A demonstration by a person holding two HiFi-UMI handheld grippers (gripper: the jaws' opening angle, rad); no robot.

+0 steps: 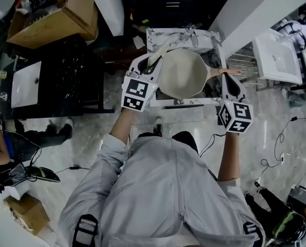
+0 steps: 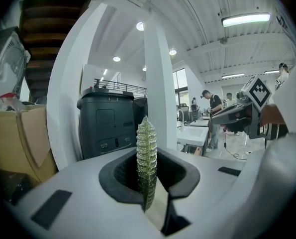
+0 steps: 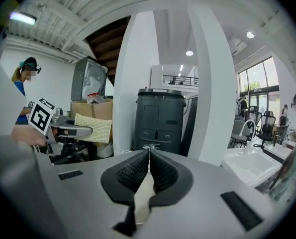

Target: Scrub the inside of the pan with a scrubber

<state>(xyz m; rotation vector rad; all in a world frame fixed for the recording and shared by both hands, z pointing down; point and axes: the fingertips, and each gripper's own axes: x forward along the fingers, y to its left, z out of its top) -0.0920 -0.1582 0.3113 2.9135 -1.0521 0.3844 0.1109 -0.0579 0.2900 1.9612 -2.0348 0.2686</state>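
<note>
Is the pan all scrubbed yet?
Grabbing looks done: the left gripper holds the scrubber, and the right gripper seems shut on the pan handle. Left: the scrubber is only at the pan rim, so scrubbing the inside remains.

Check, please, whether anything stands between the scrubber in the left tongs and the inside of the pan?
Nothing visible does. The scrubber, clamped in the left tongs, is beside the pan at its rim, and the pan's inside looks bare.
</note>
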